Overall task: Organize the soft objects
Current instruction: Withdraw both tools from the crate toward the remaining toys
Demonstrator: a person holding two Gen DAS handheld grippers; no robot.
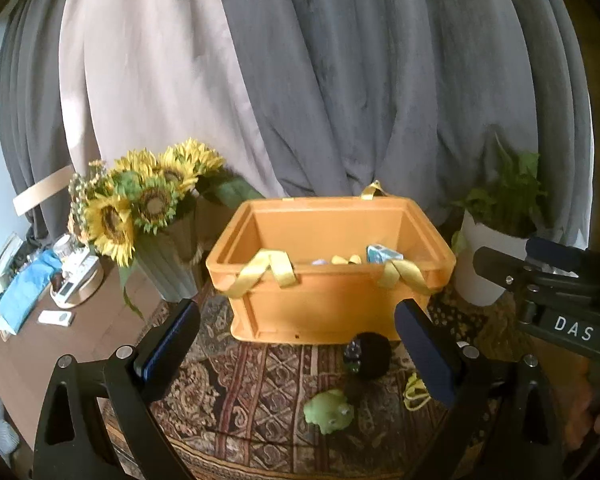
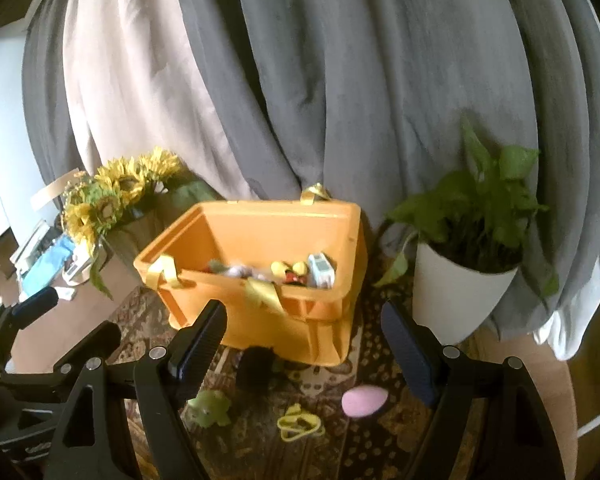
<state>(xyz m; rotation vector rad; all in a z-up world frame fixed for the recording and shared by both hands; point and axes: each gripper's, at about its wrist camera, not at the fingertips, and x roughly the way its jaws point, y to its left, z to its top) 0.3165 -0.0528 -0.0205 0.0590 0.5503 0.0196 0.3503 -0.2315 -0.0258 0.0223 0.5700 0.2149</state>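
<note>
Orange plastic forms the storage bin that stands on a patterned rug, with yellow ribbon handles draped over its near rim; the right wrist view shows small toys and a pale blue box already lying inside it. Loose on the rug just in front of the bin lie a black fuzzy ball, a green frog toy nearer the camera, and a tangle of yellow cord to the right of the frog. The right wrist view adds a pink egg-shaped soft toy lying beside the cord, well right of the frog. The left gripper hovers above the rug with its jaws spread wide and nothing between them, the ball and frog lying in the space ahead of it. The right gripper is likewise spread wide and empty, above the cord and the pink toy; its black body bearing the letters DAS juts in at the right edge of the left wrist view. Left of the bin stands a ribbed vase of sunflowers, and right of it a white pot with a leafy green plant. Grey and beige curtains hang behind everything. Further left, a brown tabletop carries a blue cloth and assorted small clutter too blurred to name.
</note>
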